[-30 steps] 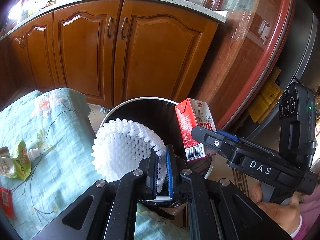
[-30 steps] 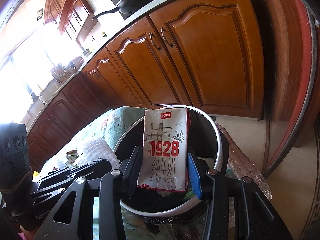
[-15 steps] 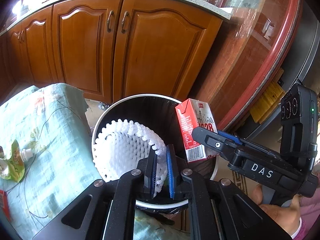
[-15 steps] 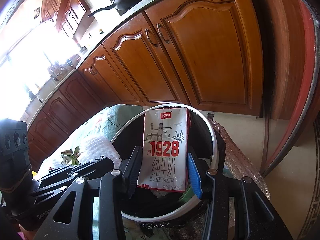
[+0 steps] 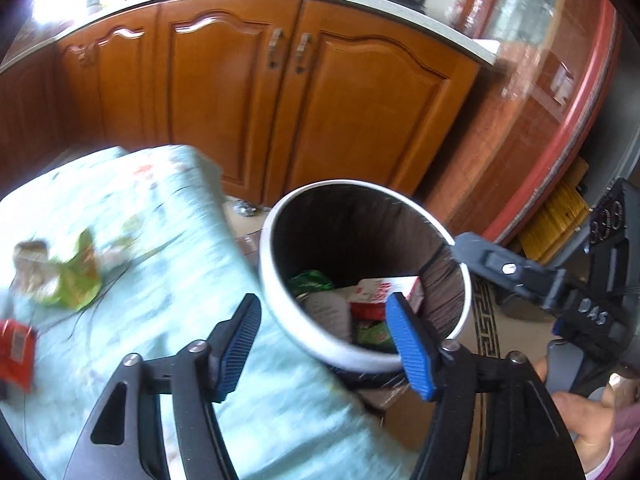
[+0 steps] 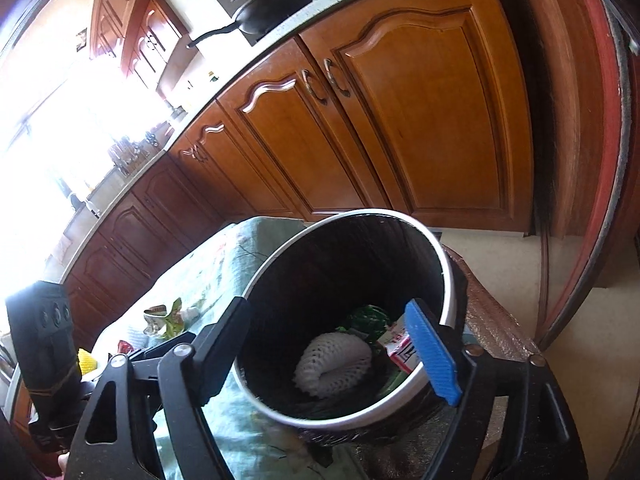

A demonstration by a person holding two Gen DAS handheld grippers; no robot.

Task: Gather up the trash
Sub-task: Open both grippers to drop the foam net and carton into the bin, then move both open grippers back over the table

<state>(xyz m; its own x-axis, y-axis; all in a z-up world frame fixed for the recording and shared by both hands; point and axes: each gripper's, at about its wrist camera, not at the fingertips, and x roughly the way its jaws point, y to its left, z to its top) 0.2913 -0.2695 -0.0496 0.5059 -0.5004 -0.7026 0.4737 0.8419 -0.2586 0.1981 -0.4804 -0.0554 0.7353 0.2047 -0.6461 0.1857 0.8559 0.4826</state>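
A round bin with a white rim point(image 5: 266, 268) and a black liner stands at the table's edge. In it lie the white foam fruit net point(image 6: 336, 364), the red-and-white milk carton point(image 6: 400, 354) point(image 5: 380, 292) and a green wrapper point(image 6: 368, 318). My left gripper point(image 5: 324, 340) hovers over the bin's near-left rim, its jaws opening with nothing between them. My right gripper point(image 6: 328, 352) hangs above the bin's mouth, jaws also opening and empty. On the teal cloth lie a green wrapper point(image 5: 68, 276) and a red packet point(image 5: 14, 344).
Wooden cabinet doors point(image 5: 248, 100) stand behind the bin under a countertop with a pot and a pan point(image 6: 276, 4). A red-framed glass door point(image 5: 560, 120) is on the right. A small yellow item point(image 6: 86, 360) sits near the red packet. A person's hand point(image 5: 584, 420) holds the right gripper.
Both grippers went from shut to open. The foam net and the milk carton left the jaws and now lie inside the bin. The left gripper shifted left, over the bin's edge and the cloth.
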